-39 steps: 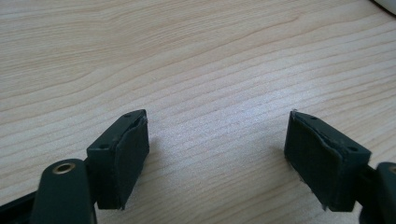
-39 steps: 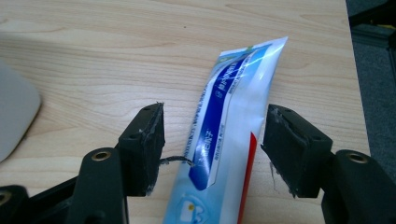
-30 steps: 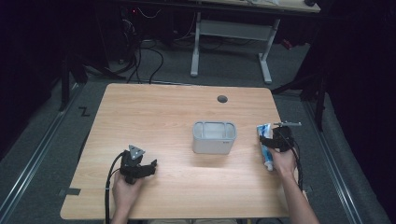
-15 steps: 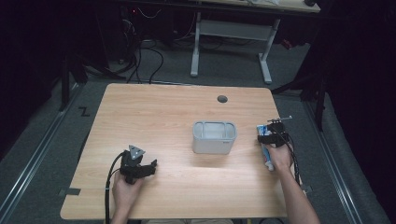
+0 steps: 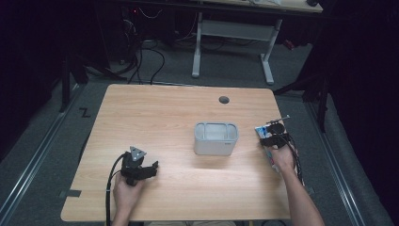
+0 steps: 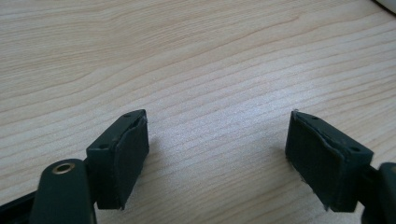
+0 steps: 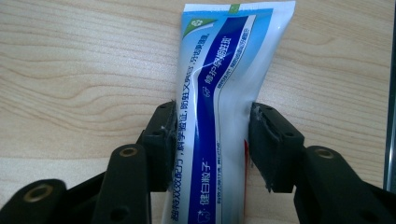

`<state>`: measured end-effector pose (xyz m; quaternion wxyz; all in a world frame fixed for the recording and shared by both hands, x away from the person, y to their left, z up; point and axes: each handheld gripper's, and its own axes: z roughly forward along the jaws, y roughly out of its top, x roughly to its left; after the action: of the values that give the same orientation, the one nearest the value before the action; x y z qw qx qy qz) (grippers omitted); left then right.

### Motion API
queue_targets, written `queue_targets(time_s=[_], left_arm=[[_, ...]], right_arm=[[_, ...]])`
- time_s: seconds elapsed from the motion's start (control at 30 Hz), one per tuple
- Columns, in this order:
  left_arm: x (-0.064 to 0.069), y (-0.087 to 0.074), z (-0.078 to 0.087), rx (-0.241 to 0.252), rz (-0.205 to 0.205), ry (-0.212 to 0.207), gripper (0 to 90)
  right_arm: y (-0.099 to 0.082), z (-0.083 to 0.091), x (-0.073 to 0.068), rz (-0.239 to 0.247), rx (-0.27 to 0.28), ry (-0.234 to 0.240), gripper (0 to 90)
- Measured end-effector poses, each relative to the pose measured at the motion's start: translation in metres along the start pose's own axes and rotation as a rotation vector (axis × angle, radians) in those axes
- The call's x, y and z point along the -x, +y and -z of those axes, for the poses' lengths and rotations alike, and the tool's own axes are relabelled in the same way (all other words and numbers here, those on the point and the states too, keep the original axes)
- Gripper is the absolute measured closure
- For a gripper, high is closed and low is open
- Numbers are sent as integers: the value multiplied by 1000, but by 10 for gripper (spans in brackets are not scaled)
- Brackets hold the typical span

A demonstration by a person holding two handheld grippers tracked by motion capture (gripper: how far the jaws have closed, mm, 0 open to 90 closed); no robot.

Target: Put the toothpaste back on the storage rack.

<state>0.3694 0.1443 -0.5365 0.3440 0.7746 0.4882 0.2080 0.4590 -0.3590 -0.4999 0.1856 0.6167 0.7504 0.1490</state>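
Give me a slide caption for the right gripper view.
Right hand-held gripper closed on a blue-and-white toothpaste tube lying on the wooden table.

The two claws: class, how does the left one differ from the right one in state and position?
The left claw stands open over bare table; the right claw is shut on the toothpaste tube. The left claw sits near the table's front left, the right claw at its right edge. Both have black jaws.
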Motion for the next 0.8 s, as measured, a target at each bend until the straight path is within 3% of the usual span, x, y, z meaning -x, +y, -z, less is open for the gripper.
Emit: queue_targets(time_s=[0.27,0.6,0.8], left_arm=[[0,0,0,0,0,0,217],[0,0,0,0,0,-1,217],[0,0,0,0,-1,-1,217]], right_arm=[[0,6,-2,47,-8,-3,697],[-3,12,1,41,18,12,726],[-9,26,-3,102,69,38,730]])
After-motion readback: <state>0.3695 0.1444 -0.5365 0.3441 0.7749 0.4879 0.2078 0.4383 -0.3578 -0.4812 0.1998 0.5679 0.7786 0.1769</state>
